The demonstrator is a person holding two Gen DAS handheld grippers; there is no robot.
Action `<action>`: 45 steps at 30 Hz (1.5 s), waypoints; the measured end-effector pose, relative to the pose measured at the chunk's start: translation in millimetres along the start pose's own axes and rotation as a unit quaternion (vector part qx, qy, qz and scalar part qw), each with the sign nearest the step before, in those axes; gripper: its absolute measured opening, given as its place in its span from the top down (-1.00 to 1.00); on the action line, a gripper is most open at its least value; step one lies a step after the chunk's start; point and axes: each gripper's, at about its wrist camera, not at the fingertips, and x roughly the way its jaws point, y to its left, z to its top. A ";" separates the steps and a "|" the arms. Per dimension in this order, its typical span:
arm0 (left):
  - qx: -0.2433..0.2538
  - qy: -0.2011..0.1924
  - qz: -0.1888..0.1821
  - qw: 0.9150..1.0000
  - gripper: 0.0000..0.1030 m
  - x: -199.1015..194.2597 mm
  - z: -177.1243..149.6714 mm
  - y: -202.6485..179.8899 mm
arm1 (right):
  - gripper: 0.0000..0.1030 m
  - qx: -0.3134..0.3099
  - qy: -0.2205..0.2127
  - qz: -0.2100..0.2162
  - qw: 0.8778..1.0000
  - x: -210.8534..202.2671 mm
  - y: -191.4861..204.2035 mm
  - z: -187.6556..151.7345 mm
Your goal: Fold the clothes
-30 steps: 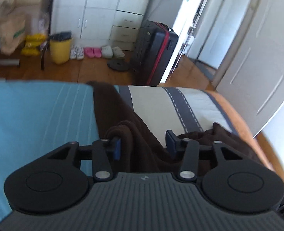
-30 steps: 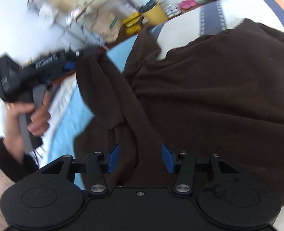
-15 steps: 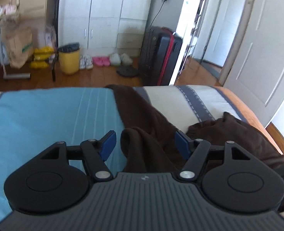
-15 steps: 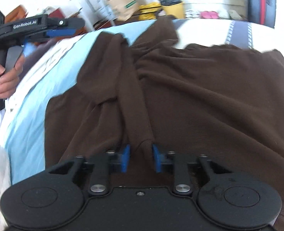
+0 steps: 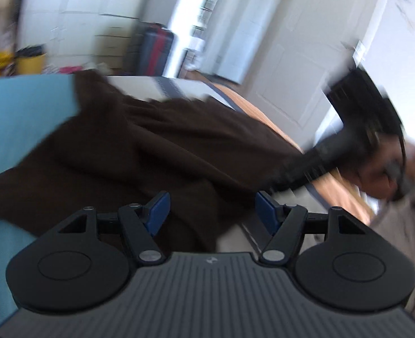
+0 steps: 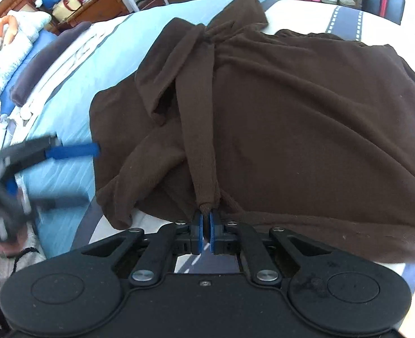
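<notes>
Bed [image 6: 117, 45] ahead carries a soft, limp brown sweater [image 6: 306, 118]; right gripper [image 6: 206, 226] pinches its sleeve cuff [image 6: 206, 205], left gripper [image 5: 211, 212] gapes empty; cuffs and hem seem best holds.

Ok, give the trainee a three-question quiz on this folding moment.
1. True or false: the right claw is shut on the cuff of the brown sweater.
2. What is the left claw holding? A) a sleeve B) the hem C) nothing
3. Fill in: the sweater lies on a bed whose cover under the sweater's left part is light ____.

Key: 1 true, the blue pads pinch the cuff. 2 C, the jaws stand wide apart above the fabric. 3 blue.
</notes>
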 end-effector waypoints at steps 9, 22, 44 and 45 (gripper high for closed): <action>0.016 0.044 0.071 0.996 0.05 25.1 -10.7 -3.4 | 0.87 0.074 -0.058 0.077 0.993 -21.4 -28.5 4.2; -0.068 -0.036 0.061 0.995 0.51 -33.0 -4.4 15.7 | 0.86 0.077 -0.122 0.060 0.988 -64.3 -12.3 -13.3; 0.071 0.053 0.140 0.986 0.57 25.9 -21.7 -6.0 | -0.36 0.067 0.011 -0.057 0.996 11.6 12.0 -7.4; 0.076 0.049 0.141 0.986 0.83 22.4 -20.5 -6.7 | -0.35 0.082 0.015 -0.050 0.995 14.4 6.9 -8.5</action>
